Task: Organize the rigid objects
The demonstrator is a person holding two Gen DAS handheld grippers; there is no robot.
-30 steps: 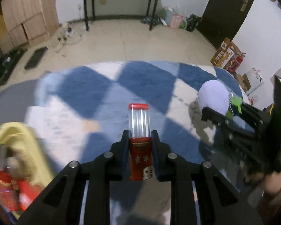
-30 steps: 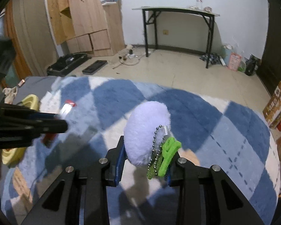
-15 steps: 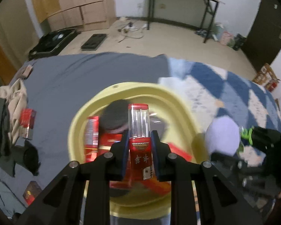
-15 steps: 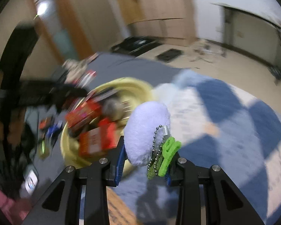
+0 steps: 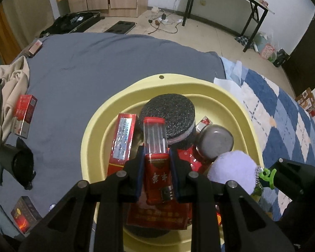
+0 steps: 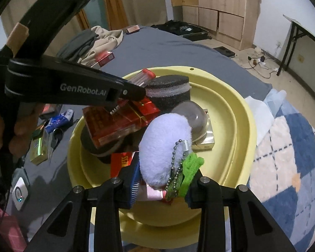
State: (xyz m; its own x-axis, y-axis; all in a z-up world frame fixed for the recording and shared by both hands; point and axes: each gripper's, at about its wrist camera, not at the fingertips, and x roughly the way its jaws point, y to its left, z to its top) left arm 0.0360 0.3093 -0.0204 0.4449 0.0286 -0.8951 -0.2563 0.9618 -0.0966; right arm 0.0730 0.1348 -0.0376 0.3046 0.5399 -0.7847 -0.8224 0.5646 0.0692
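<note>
Yellow plastic basin (image 5: 231, 96) is hovered over: red-capped clear tube (image 5: 156, 147) clamped in left gripper (image 5: 157, 176), lilac fluffy pompom keychain (image 6: 164, 145) between right gripper's (image 6: 160, 187) opening jaws. Drop-off step, probably; letting go is called for next.

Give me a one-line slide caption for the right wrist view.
Right gripper, jaws opening around a lilac pompom keychain, poised above a crowded yellow basin.

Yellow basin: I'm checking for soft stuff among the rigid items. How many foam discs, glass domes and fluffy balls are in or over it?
foam discs: 2
glass dome: 1
fluffy ball: 1
total: 4
</note>
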